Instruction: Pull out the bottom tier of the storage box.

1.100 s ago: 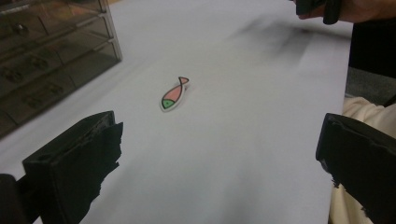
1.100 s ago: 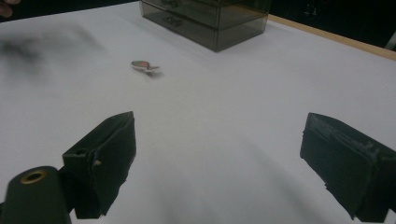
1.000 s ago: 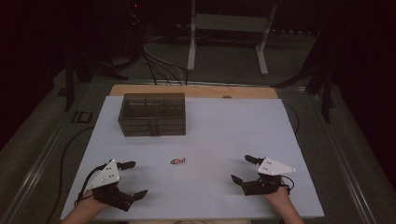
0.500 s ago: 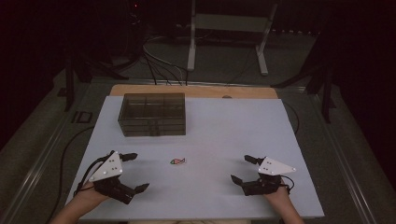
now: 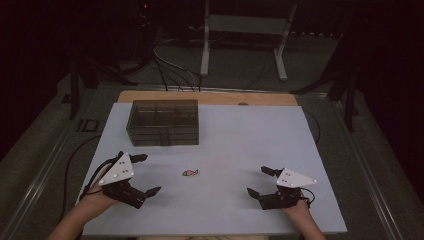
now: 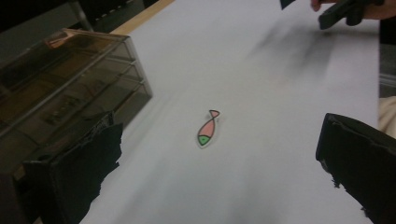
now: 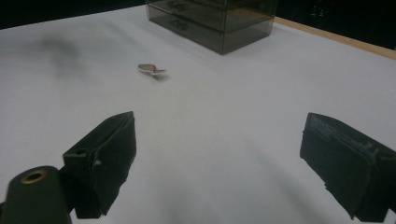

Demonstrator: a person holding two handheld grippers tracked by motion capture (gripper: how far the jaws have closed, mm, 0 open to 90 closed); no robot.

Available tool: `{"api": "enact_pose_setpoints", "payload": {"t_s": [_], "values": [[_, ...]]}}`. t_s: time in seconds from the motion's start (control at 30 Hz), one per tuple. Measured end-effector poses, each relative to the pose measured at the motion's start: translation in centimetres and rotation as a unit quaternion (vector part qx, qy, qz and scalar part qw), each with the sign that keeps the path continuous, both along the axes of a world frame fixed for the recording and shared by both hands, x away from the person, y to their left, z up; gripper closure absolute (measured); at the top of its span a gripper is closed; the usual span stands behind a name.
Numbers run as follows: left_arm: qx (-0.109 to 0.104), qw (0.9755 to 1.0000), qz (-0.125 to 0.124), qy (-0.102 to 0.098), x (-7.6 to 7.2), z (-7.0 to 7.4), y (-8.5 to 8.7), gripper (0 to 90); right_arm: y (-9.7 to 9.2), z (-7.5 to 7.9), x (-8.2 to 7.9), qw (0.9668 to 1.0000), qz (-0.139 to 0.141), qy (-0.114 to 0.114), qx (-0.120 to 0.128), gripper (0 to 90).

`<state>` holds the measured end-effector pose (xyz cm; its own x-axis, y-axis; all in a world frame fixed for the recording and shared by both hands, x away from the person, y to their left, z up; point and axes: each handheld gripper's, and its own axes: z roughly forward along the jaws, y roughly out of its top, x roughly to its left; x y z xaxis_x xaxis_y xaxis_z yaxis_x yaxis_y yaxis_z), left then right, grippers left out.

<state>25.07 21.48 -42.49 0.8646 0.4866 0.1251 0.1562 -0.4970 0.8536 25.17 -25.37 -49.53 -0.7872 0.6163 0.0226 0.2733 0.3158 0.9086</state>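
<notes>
item: fish sticker (image 5: 190, 173), flat on the white table (image 5: 260, 140), between your grippers.
left gripper (image 5: 141, 175) and right gripper (image 5: 260, 181) both gaped wide, empty; you needed a low, centred approach, clear of the drawer box (image 5: 163, 122).

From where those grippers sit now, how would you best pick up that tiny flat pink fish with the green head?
The small flat pink fish with the green head lies flat on the white table. Probably come straight down with the open left gripper, the nearer one, and pinch across its narrow body: there is little height to grip from the side.
</notes>
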Motion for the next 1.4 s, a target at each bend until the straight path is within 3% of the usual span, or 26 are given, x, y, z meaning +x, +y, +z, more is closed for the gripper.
{"api": "enact_pose_setpoints", "payload": {"t_s": [0.33, 0.7, 0.77, 0.8, 0.93, 1.4], "values": [[0.021, 0.9991, 0.026, -0.027, 1.5, 1.0, 0.2, 0.0, 0.1, -0.1, 0.0, 1.0000, 0.004, 0.003, 0.000, 10.7], [0.046, 0.9967, 0.053, -0.041, 2.9, 0.6, -0.1, 0.0, 0.2, -0.1, 0.1, 1.0000, 0.008, 0.004, -0.002, 10.7], [0.058, 0.9955, 0.058, -0.048, 3.2, 0.5, -0.3, 0.0, 0.2, -0.2, 0.1, 0.9999, 0.009, 0.004, -0.002, 10.7], [0.073, 0.9937, 0.065, -0.055, 3.4, 0.3, -0.5, 0.0, 0.2, -0.2, 0.1, 0.9999, 0.009, 0.007, -0.002, 10.8], [0.086, 0.9910, 0.077, -0.067, 3.8, 0.0, -0.8, 0.0, 0.3, -0.2, 0.1, 0.9999, 0.010, 0.008, -0.003, 10.8], [0.165, 0.9779, 0.085, -0.095, 5.1, -2.6, -2.6, 0.0, 0.3, -0.2, 0.1, 0.9998, 0.016, 0.010, -0.005, 10.8]]}}
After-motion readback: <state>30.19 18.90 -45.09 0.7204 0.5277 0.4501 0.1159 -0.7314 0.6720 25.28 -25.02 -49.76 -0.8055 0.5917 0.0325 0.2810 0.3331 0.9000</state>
